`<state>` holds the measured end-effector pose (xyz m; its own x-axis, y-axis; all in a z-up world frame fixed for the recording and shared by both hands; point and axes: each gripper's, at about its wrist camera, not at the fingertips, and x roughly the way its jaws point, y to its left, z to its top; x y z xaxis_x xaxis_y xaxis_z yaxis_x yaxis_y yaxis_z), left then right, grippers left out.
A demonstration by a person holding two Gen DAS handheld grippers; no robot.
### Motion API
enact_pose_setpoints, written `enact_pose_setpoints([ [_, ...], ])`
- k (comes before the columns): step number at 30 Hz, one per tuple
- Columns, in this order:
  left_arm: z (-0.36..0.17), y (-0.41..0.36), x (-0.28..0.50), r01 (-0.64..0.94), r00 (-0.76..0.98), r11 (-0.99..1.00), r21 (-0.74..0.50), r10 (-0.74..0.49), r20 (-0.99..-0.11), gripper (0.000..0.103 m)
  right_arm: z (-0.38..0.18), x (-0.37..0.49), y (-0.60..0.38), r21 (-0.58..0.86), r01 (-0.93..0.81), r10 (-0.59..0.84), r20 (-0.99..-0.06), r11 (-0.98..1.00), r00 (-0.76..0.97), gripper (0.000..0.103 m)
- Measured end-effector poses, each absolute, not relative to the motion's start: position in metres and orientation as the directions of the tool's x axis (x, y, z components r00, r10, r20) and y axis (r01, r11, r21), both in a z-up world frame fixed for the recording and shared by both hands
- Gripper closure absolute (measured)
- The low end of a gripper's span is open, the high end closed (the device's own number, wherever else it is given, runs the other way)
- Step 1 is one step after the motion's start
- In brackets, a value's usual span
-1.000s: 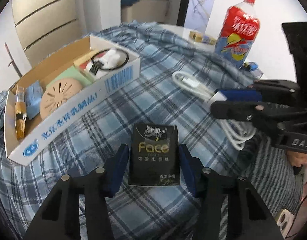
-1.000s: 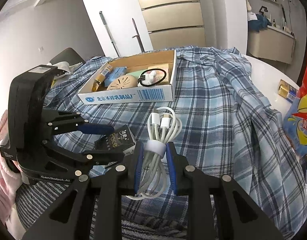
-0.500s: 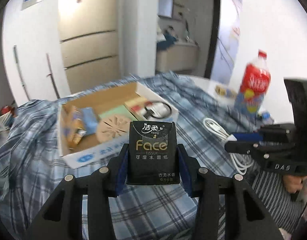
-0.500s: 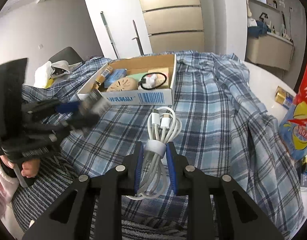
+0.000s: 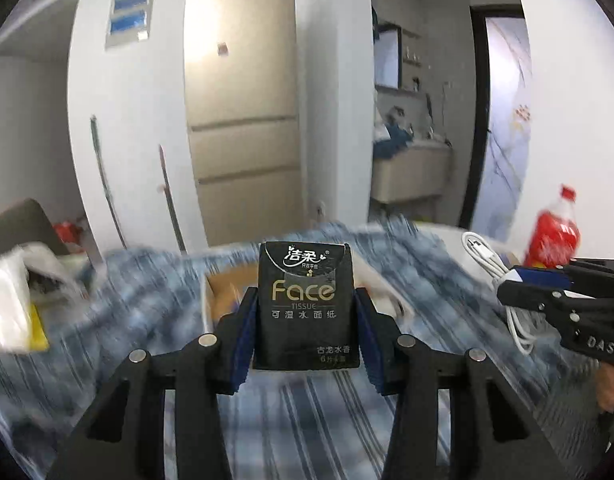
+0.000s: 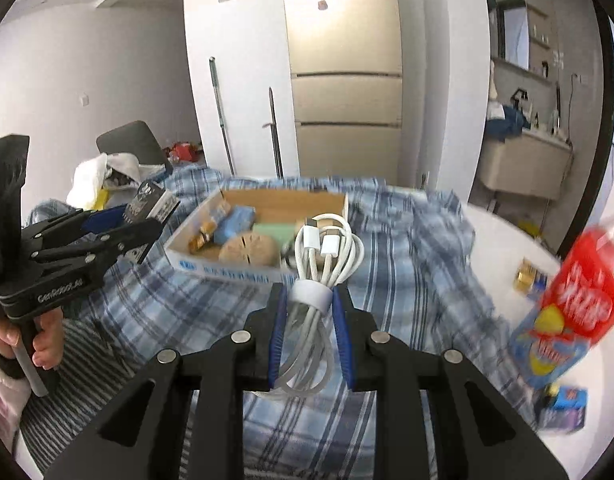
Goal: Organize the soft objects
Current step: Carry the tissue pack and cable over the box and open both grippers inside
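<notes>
The left gripper is clamped on a black tissue pack, its blue pads pressing both side faces, the pack standing upright with the gold "Face" lettering toward the camera. The pack is held up above the blue plaid cloth, which is smeared with motion blur. Just behind the pack, at about 11 o'clock, an edge of the cardboard box shows. At 3 o'clock the right gripper reaches in from the frame edge, with the red bottle beyond it.

The right gripper is closed narrow on a coiled white cable, gripping at the white band around the bundle; the connector ends point up at 12 o'clock, and the loops hang down between the fingers. Directly past the cable lies the open cardboard box on the plaid cloth, holding a round tan disc, a blue packet and a pale green pad. At 9 o'clock the left gripper carries the tissue pack in the air, to the left of the box. At 3 o'clock stands the blurred red bottle.
</notes>
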<state>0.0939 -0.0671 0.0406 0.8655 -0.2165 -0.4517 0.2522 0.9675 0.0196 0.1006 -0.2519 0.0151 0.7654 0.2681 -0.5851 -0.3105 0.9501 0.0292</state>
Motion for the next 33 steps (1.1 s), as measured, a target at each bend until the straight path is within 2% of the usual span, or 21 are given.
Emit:
enact_pose_setpoints([
  [6,0.091,-0.069,0.121,0.209,0.897,0.977,-0.035,-0.206,-0.392,0.055,0.064,0.144,-0.23,0.026,-0.294,0.265,-0.515,0.955,0.815,0.081],
  [9,0.103,-0.071,0.132,0.199,0.902,0.978,-0.068,-0.209,-0.377,0.055,0.076,0.163,-0.225,-0.003,-0.235,0.207,-0.464,0.972,0.861,0.081],
  [11,0.107,-0.071,0.14,0.198,0.901,0.975,-0.106,-0.223,-0.371,0.055,0.077,0.176,-0.224,0.02,-0.237,0.22,-0.458,0.971,0.862,0.081],
  [17,0.105,-0.074,0.164,0.189,0.91,0.978,-0.082,-0.206,-0.359,0.055,0.068,0.211,-0.221,0.055,-0.241,0.237,-0.475,0.969,0.847,0.081],
  [22,0.088,-0.08,0.191,0.192,0.896,0.977,-0.091,-0.213,-0.391,0.055,0.053,0.234,-0.217,0.074,-0.249,0.252,-0.498,0.966,0.83,0.081],
  [33,0.029,-0.089,0.258,0.188,0.818,0.977,-0.1,-0.212,-0.534,0.055,-0.023,0.285,-0.225,0.107,-0.265,0.27,-0.639,0.958,0.72,0.081],
])
